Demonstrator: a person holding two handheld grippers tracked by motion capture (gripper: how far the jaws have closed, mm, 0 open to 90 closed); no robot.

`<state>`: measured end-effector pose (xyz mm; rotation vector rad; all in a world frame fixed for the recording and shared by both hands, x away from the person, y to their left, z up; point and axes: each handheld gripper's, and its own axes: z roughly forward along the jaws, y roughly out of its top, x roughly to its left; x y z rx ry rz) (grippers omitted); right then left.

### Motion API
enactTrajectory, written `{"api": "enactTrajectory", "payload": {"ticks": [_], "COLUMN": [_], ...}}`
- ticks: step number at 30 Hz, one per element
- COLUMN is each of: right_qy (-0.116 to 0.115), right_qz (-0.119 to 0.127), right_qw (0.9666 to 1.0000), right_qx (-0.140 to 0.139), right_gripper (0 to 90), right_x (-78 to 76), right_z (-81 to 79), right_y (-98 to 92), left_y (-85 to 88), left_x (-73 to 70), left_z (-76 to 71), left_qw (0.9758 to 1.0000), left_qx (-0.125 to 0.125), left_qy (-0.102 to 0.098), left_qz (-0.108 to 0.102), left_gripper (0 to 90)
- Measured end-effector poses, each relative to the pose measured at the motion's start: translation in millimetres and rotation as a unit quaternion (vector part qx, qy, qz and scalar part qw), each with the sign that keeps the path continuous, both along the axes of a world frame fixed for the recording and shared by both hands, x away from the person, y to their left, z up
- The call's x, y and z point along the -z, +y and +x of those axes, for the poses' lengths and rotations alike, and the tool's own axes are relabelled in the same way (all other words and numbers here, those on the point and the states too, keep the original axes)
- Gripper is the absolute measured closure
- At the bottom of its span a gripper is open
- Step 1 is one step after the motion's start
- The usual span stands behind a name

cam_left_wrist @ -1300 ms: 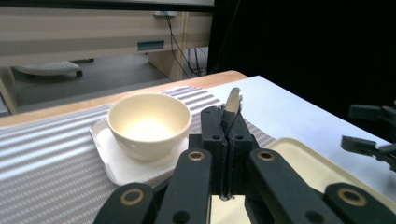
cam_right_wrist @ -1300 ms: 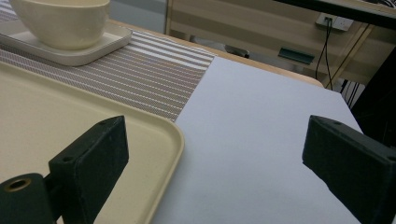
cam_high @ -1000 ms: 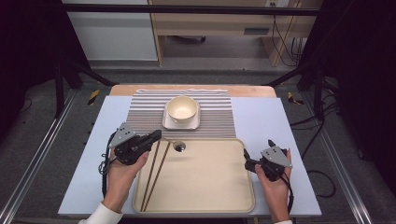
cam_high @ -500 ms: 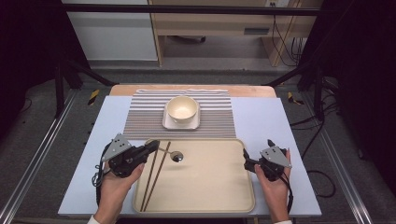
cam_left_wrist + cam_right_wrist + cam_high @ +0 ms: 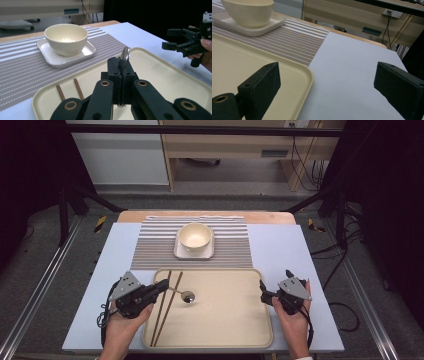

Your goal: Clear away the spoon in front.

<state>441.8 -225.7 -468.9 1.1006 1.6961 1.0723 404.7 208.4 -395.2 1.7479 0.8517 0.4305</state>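
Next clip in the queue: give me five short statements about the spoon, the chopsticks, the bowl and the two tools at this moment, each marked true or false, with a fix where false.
1. The left tool is shut on the spoon. True.
2. The right tool holds the chopsticks. False: its jaws stand open with nothing between them; the chopsticks lie in the tray.
3. The bowl stands on a small square plate. True.
4. The bowl sits inside the tray. False: it is on the striped mat, beyond the tray.
5. The chopsticks lie in the tray's left part. True.
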Motion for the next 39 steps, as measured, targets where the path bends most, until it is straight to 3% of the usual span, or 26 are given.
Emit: {"api": "enactTrajectory", "payload": {"ticks": [8, 23, 31, 39], "right_qy": [0.0, 0.004, 0.007, 0.012], "right_qz": [0.005, 0.009, 0.01, 0.005], "right_qw": [1.0, 0.9999, 0.9999, 0.9999], "right_qx": [0.003, 0.003, 0.002, 0.002], "right_gripper": [6.7, 6.7, 6.7, 6.7], "right_x": [-1.5, -1.3, -2.0, 0.5], "right_z": [-1.2, -1.1, -1.3, -0.4], "right_y": [-0.4, 0.0, 1.6, 2.2], "left_y": [5.0, 13.1, 16.9, 19.7], "left_x": [0.3, -9.6, -19.9, -10.9], "left_z": [-13.5, -37.9, -35.9, -22.3], "left_qw": [1.0, 0.9984, 0.9982, 0.997], "left_qx": [0.0, 0.013, 0.009, 0.013], "left_qy": [0.007, 0.031, 0.033, 0.047], "left_qz": [-0.001, 0.046, 0.049, 0.06], "left_gripper": [89.1, 89.0, 89.0, 88.9]}}
